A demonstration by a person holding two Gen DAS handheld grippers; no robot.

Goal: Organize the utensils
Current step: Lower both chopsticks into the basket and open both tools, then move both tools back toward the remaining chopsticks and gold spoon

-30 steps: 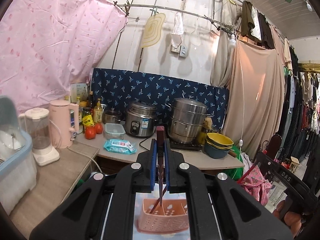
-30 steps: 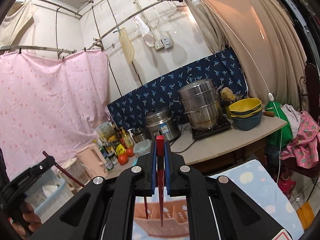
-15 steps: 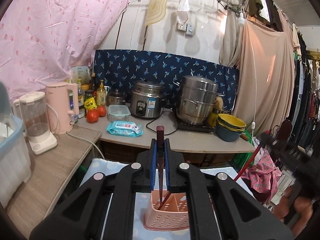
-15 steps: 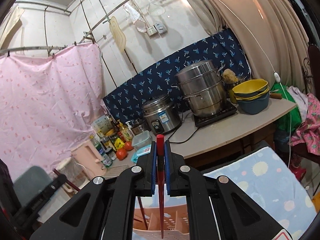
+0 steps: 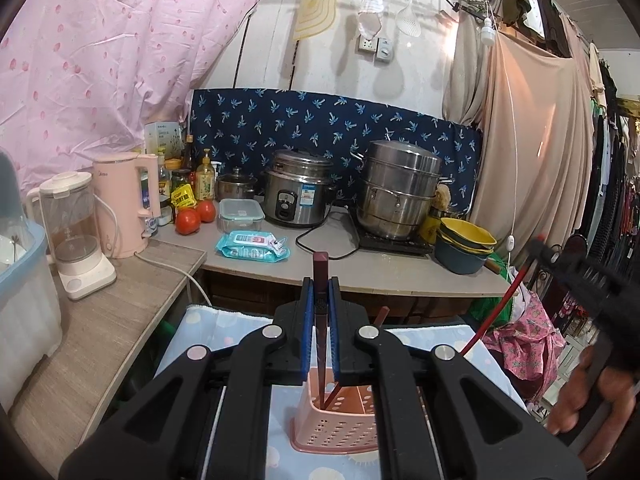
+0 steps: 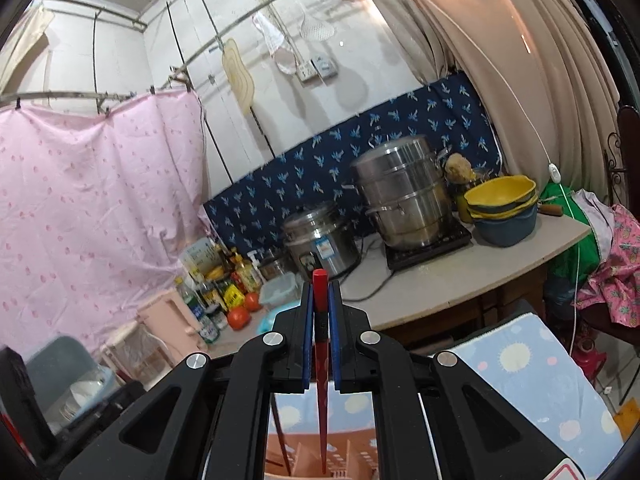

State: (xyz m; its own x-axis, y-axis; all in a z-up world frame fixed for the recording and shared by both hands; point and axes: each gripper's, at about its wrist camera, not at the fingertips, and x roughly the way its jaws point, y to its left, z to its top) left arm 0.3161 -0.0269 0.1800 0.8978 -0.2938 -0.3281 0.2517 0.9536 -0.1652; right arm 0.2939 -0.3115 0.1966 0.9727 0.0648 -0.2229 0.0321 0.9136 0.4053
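Note:
A pink perforated utensil basket (image 5: 336, 428) stands on a pale blue spotted cloth (image 5: 224, 320). My left gripper (image 5: 320, 286) is shut on a dark maroon chopstick (image 5: 320, 268), whose lower tip reaches down into the basket. A second dark chopstick (image 5: 380, 314) leans inside it. At the right edge of the left wrist view a hand holds my right gripper (image 5: 580, 276) with a red chopstick (image 5: 496, 312) slanting toward the basket. In the right wrist view my right gripper (image 6: 320, 286) is shut on that red chopstick (image 6: 320, 340), tip down over the basket (image 6: 352, 452).
Behind the cloth, a counter carries a rice cooker (image 5: 298, 188), a steel steamer pot (image 5: 400, 188), stacked bowls (image 5: 464, 244) and a wipes pack (image 5: 252, 244). A pink kettle (image 5: 124, 204), a blender (image 5: 76, 232) and a blue bin (image 5: 20, 280) stand left. Clothes hang right.
My left gripper sank toward the basket, putting its chopstick tip inside. The right gripper came across over the basket and now shows at the right of the left wrist view.

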